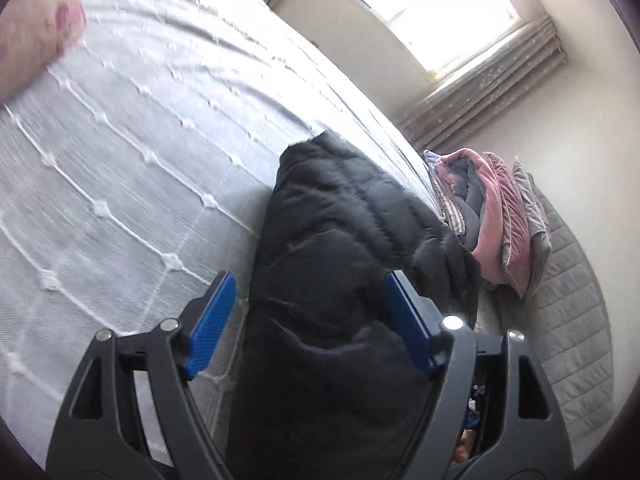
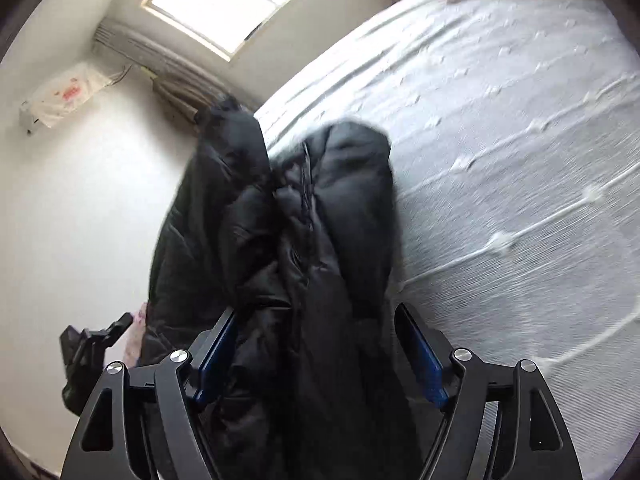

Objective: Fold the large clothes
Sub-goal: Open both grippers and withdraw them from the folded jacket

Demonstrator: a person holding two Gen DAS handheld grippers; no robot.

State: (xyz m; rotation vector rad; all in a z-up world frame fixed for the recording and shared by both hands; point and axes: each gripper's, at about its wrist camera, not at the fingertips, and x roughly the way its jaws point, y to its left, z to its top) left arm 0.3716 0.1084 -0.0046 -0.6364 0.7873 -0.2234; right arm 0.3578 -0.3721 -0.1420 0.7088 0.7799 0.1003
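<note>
Left wrist view: my left gripper (image 1: 310,324) stands spread astride the black quilted puffer jacket (image 1: 352,248), pads clear of it. Its long axis runs from frame bottom toward centre, along the white tufted bedspread (image 1: 132,152). Right wrist view: my right gripper (image 2: 316,354) likewise straddles it, spread. No containers visible.

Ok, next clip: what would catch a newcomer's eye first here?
A bulky black puffer coat lies bunched at the edge of a bed with a white stitched cover, running between the open blue pads of both claws. Behind it a bright window glares, and a pile of pink and grey bedding sits beside the bed.
</note>
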